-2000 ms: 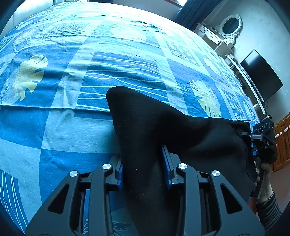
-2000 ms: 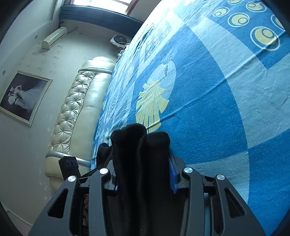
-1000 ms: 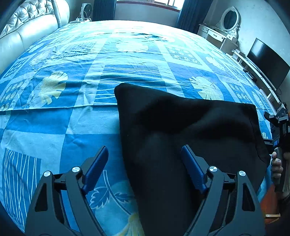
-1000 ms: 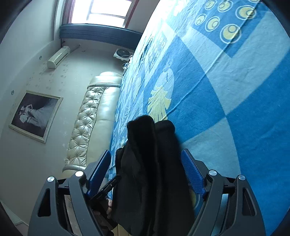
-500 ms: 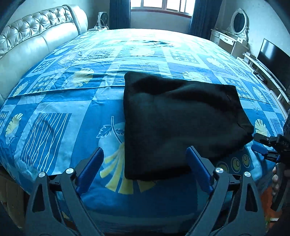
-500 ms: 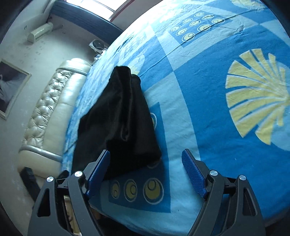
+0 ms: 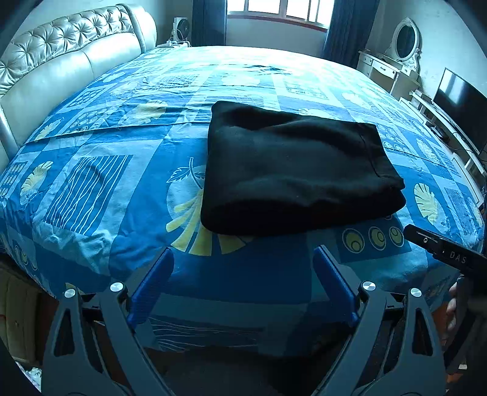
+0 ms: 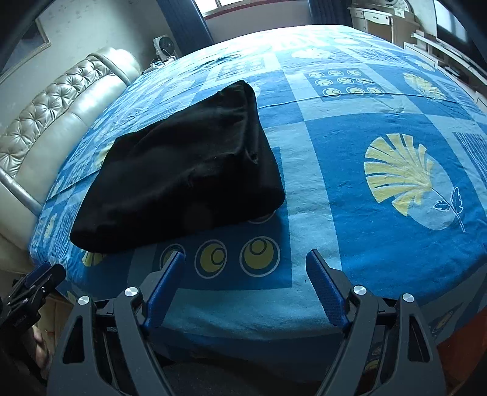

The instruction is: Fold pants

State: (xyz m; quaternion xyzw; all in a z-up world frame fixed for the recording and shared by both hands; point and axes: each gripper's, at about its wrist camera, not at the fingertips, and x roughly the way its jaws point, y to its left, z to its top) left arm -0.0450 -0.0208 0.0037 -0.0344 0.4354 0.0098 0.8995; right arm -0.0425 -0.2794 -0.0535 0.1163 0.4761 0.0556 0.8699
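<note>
The black pants (image 7: 292, 170) lie folded into a thick rectangle on the blue patterned bedspread (image 7: 91, 182), near the bed's front edge. In the right wrist view the same pants (image 8: 182, 173) sit left of centre. My left gripper (image 7: 243, 262) hangs open over the bed's edge, short of the pants, nothing between its blue pads. My right gripper (image 8: 245, 265) is open too, over the front edge to the right of the pants, and holds nothing. The right gripper's black body (image 7: 444, 249) shows at the right of the left wrist view.
A tufted cream headboard (image 7: 61, 61) runs along the left side of the bed. A white dresser with an oval mirror (image 7: 395, 58) and a dark TV (image 7: 459, 106) stand at the right. A window (image 7: 277, 9) with dark curtains is behind. A person's hand (image 7: 456, 307) holds the right gripper.
Both grippers let go of the pants and drew back from the bed; the pants now lie folded by themselves. The right gripper's view swung round to level.
</note>
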